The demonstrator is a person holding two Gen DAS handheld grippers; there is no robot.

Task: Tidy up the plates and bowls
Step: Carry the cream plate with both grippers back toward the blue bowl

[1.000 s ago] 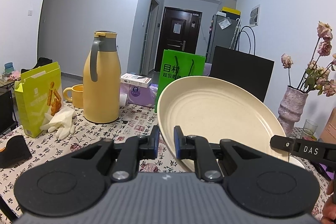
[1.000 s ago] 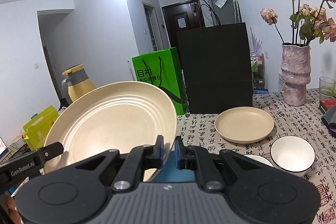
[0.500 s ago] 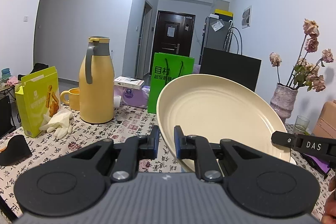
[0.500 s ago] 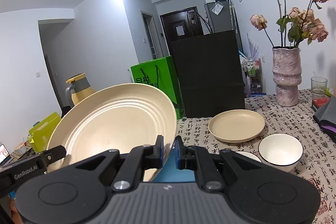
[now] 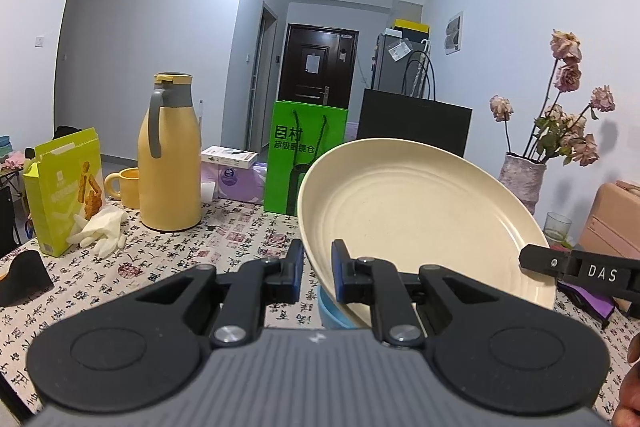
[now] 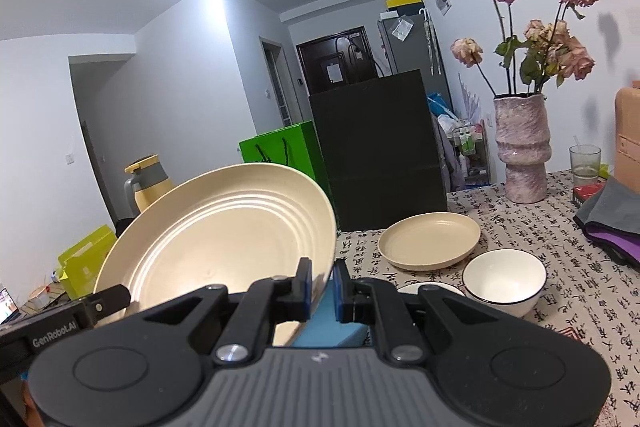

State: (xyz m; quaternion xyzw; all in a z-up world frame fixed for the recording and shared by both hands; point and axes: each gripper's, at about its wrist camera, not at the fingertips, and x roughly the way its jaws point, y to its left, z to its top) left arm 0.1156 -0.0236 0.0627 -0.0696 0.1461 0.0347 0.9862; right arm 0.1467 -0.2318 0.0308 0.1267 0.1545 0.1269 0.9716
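Your left gripper (image 5: 314, 267) and right gripper (image 6: 321, 285) each clamp an opposite rim of the large cream plate (image 5: 416, 215), held tilted above the patterned tablecloth (image 5: 192, 251). Beyond it, toward the table's right side, a smaller plate (image 6: 430, 239) and white bowl (image 6: 505, 279) sit just beside each other. At the far edge stand bags and a vase (image 6: 522, 147).

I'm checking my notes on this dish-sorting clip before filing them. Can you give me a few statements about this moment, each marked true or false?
1. Both grippers are shut on the rim of the large cream plate, the left gripper on one side and the right gripper on the other. True.
2. The large plate lies flat on the table. False: it is held tilted, above something blue.
3. A smaller cream plate lies on the tablecloth in front of the black bag. True.
4. The white bowl holds soup. False: it looks empty.
5. The yellow jug lies on its side. False: it stands upright.
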